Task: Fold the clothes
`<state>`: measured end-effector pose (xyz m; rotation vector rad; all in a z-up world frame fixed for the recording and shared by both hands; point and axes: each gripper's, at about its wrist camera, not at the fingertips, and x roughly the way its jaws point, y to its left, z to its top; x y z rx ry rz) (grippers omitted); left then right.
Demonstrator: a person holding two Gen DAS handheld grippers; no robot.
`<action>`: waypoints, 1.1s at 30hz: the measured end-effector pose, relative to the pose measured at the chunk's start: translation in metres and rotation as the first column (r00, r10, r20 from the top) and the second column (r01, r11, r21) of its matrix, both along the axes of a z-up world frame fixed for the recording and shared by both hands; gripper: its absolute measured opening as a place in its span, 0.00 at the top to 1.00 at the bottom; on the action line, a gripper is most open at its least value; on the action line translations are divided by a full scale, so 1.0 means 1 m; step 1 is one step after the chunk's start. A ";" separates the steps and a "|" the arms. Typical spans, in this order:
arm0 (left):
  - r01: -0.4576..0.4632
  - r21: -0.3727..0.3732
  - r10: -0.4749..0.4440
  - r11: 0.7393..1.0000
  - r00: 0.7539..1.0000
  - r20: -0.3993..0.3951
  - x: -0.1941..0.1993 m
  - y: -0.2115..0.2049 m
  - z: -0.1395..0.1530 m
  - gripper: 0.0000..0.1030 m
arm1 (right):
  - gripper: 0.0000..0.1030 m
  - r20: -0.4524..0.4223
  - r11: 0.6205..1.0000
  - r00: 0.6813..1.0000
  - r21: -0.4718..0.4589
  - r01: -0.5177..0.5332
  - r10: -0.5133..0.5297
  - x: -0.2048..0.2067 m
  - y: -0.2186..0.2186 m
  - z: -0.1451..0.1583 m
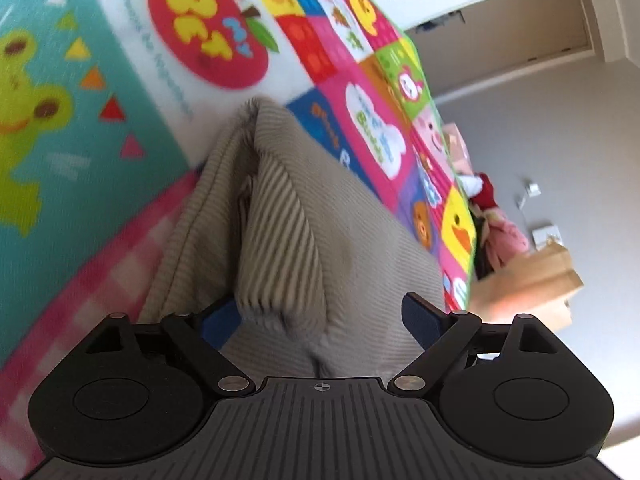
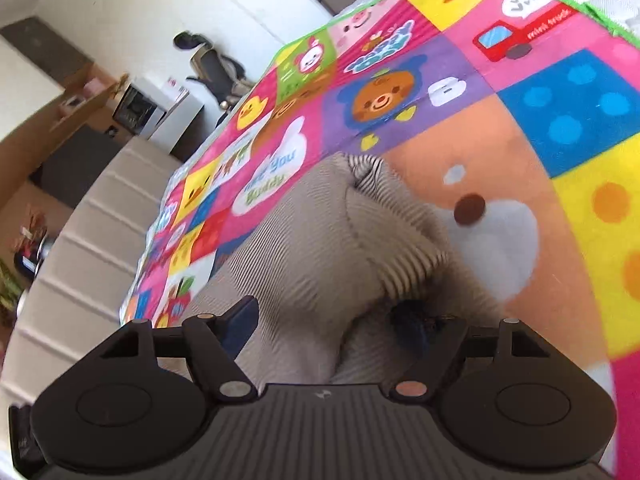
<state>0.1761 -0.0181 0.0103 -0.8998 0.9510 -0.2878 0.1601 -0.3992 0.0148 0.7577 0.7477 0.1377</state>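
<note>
A beige ribbed garment [image 1: 304, 220] lies bunched in folds on a colourful play mat [image 1: 120, 120]. My left gripper [image 1: 318, 316] is open, its blue pads [image 1: 420, 316] wide apart with a fold of the cloth bulging up between them. The right wrist view has the same garment [image 2: 320, 232] on the mat [image 2: 560, 120]. My right gripper [image 2: 326, 320] is open too, and fabric fills the gap between its fingers [image 2: 240, 320]. Cloth hides the fingertips of both grippers.
Past the mat's green edge sit a cardboard box [image 1: 532, 280] and a heap of pink and red clothes [image 1: 496, 220] on grey floor. On the right gripper's left are a beige padded edge [image 2: 80, 240], a white appliance [image 2: 160, 108] and a dark chair [image 2: 216, 68].
</note>
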 end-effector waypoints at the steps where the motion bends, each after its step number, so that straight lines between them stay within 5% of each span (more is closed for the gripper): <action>1: 0.000 0.034 0.000 0.999 1.000 0.000 0.007 -0.002 0.002 0.19 | 0.36 0.002 1.000 1.000 -0.004 0.007 -0.007 0.006 0.001 -0.001; 2: 0.001 0.067 -0.001 0.998 1.000 -0.001 0.013 -0.004 0.003 0.29 | 0.53 0.004 1.000 1.000 -0.007 0.015 -0.015 0.011 0.001 -0.002; 4: 0.013 0.143 -0.013 0.990 1.000 -0.002 0.024 -0.008 0.008 0.53 | 0.70 0.030 0.998 0.999 -0.064 -0.012 0.014 0.017 0.006 0.006; 6: 0.039 0.189 -0.045 0.981 0.999 0.029 0.026 -0.010 0.018 0.71 | 0.77 0.073 0.992 0.996 -0.121 -0.046 0.055 0.015 0.010 0.020; 12: 0.103 0.218 -0.152 0.970 0.964 0.218 -0.013 -0.004 0.060 0.74 | 0.89 0.197 0.986 0.970 -0.123 -0.116 0.139 -0.025 0.009 0.065; 18: 0.153 0.346 -0.219 0.926 0.962 0.162 -0.043 -0.007 0.029 0.74 | 0.90 0.090 0.981 0.986 -0.144 -0.128 0.142 -0.051 0.005 0.030; 21: 0.134 0.304 -0.178 0.943 0.976 0.122 -0.049 0.003 0.019 0.70 | 0.86 0.046 0.981 0.990 -0.147 -0.123 0.131 -0.055 0.002 0.012; 23: 0.121 0.266 -0.162 0.956 0.978 0.136 -0.054 0.009 0.025 0.63 | 0.65 0.071 0.982 0.991 -0.159 -0.100 0.113 -0.058 -0.001 0.015; 27: 0.104 0.207 -0.140 0.973 0.976 0.168 -0.065 0.014 0.039 0.42 | 0.48 0.155 0.965 0.985 -0.259 -0.038 0.080 -0.058 -0.002 0.034; 30: 0.137 0.196 -0.164 0.971 0.978 0.129 -0.061 0.006 0.030 0.27 | 0.27 0.164 0.953 0.982 -0.301 -0.041 0.094 -0.044 0.000 0.038; 33: 0.153 0.193 -0.175 0.969 0.979 0.101 -0.057 -0.001 0.023 0.27 | 0.20 0.111 0.950 0.988 -0.303 -0.071 0.109 -0.024 0.006 0.023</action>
